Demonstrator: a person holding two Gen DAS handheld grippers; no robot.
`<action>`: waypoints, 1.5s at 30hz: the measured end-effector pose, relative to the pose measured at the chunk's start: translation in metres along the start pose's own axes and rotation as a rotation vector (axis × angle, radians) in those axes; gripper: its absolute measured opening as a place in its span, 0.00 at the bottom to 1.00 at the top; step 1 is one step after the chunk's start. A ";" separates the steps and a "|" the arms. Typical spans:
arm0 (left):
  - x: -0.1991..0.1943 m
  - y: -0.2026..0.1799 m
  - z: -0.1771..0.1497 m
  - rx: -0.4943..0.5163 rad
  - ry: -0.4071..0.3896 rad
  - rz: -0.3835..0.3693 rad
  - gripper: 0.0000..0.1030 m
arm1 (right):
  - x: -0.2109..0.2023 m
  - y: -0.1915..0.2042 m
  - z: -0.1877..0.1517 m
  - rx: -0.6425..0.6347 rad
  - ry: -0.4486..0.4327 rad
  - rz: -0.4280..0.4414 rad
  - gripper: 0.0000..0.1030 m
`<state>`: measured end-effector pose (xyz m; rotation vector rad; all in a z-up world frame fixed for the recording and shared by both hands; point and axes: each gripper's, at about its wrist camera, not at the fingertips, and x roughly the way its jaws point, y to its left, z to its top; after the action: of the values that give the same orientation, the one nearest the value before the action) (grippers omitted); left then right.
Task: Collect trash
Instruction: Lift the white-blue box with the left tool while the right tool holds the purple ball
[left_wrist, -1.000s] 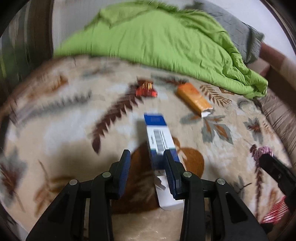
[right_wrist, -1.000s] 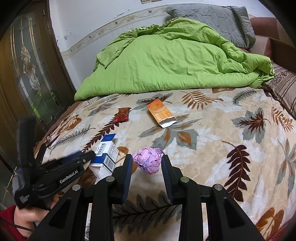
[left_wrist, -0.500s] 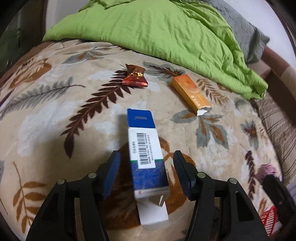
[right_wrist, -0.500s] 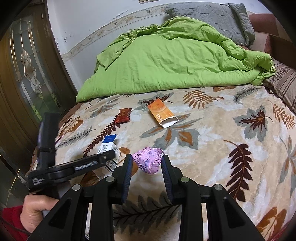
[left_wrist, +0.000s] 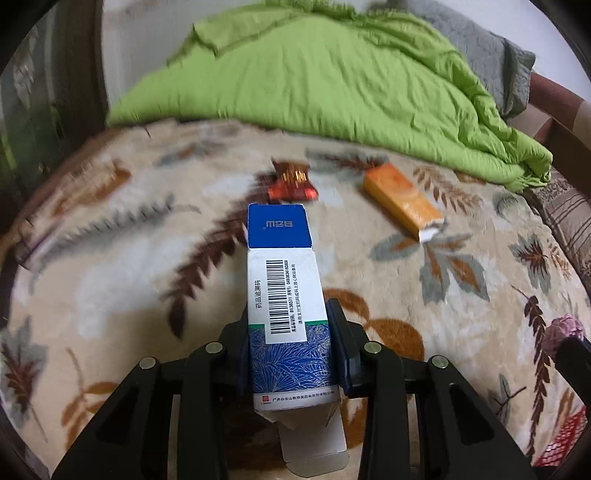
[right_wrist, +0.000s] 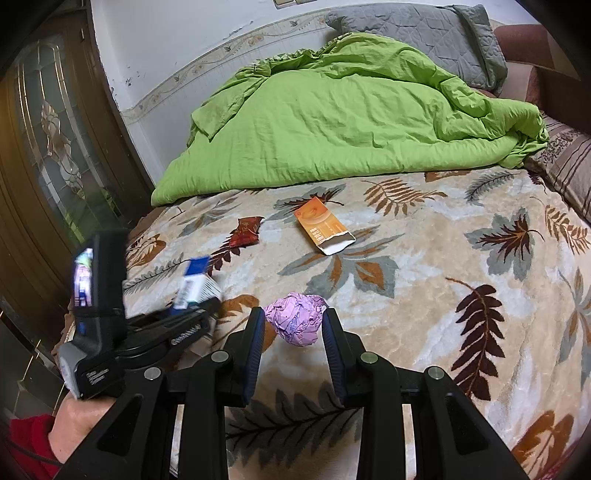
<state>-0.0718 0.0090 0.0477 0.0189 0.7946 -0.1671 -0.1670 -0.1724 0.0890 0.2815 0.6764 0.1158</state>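
You've got a bed (right_wrist: 461, 258) with leaf-print blanket; on it: green duvet (right_wrist: 332, 122), red wrapper (right_wrist: 246, 232), orange box (right_wrist: 322, 225), grey pillow (right_wrist: 417, 40).

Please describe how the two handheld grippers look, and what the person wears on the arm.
Each gripper is matte black plastic with silver round pins on its linkage arms and dark blue ribbed pads on its fingers. The left gripper shows white lettering along its side, a small lit screen on its upright black body, and a grey base with white print. The right gripper looks the same. A red sleeve covers the arm.
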 end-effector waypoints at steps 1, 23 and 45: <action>-0.003 0.000 0.000 0.005 -0.014 0.009 0.33 | 0.000 0.000 0.000 -0.001 0.000 -0.002 0.33; -0.020 -0.013 0.001 0.083 -0.103 0.054 0.33 | 0.004 0.002 -0.001 -0.006 0.010 0.001 0.33; -0.025 -0.020 -0.001 0.114 -0.126 0.049 0.33 | 0.005 0.002 -0.001 -0.007 0.011 0.000 0.34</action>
<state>-0.0929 -0.0071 0.0664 0.1344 0.6579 -0.1657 -0.1639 -0.1696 0.0857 0.2741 0.6869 0.1203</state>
